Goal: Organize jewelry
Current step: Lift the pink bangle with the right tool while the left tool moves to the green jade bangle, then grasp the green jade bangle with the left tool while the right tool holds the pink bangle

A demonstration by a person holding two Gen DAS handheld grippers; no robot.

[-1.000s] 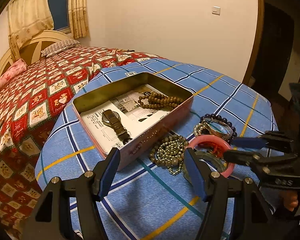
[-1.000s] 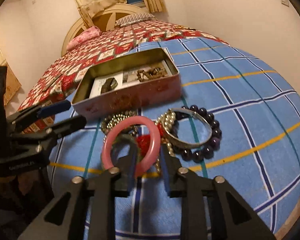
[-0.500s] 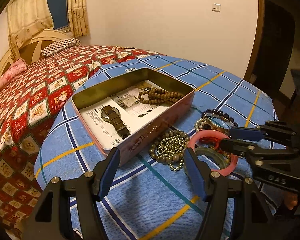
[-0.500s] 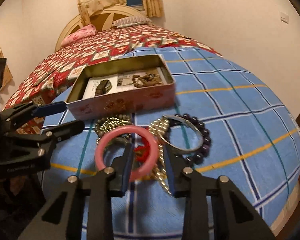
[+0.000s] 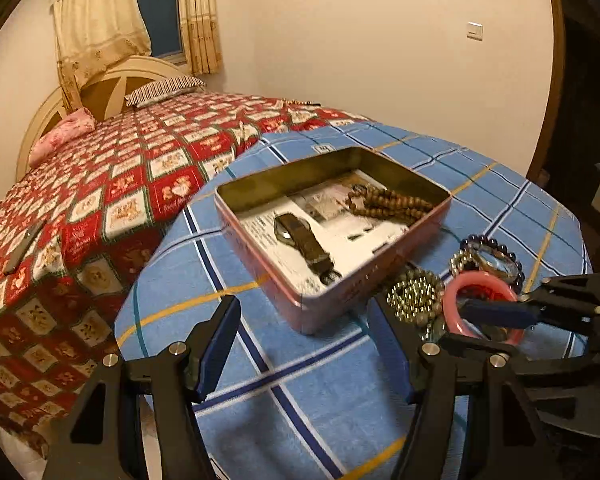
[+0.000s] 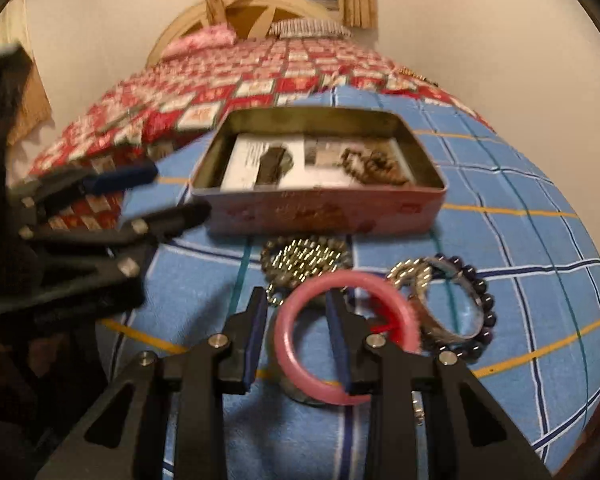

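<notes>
Right wrist view shows a pink tin [image 6: 320, 212] on the blue checked counter [image 6: 500, 240], with a watch [image 6: 272, 168] and wooden beads [image 6: 372, 166] inside. Just before it lie a metal bead pile [image 6: 304, 258] and a dark bead bracelet [image 6: 476, 308]. The right tool [image 6: 296, 344] is partly spread, one finger through the tilted pink bangle [image 6: 324, 388], its rim between both. The left tool [image 5: 304, 348] hangs wide open near the tin's corner.

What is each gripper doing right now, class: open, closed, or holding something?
Left gripper: open, holding nothing.
Right gripper: open, one finger inside the pink bangle, not clamped.
</notes>
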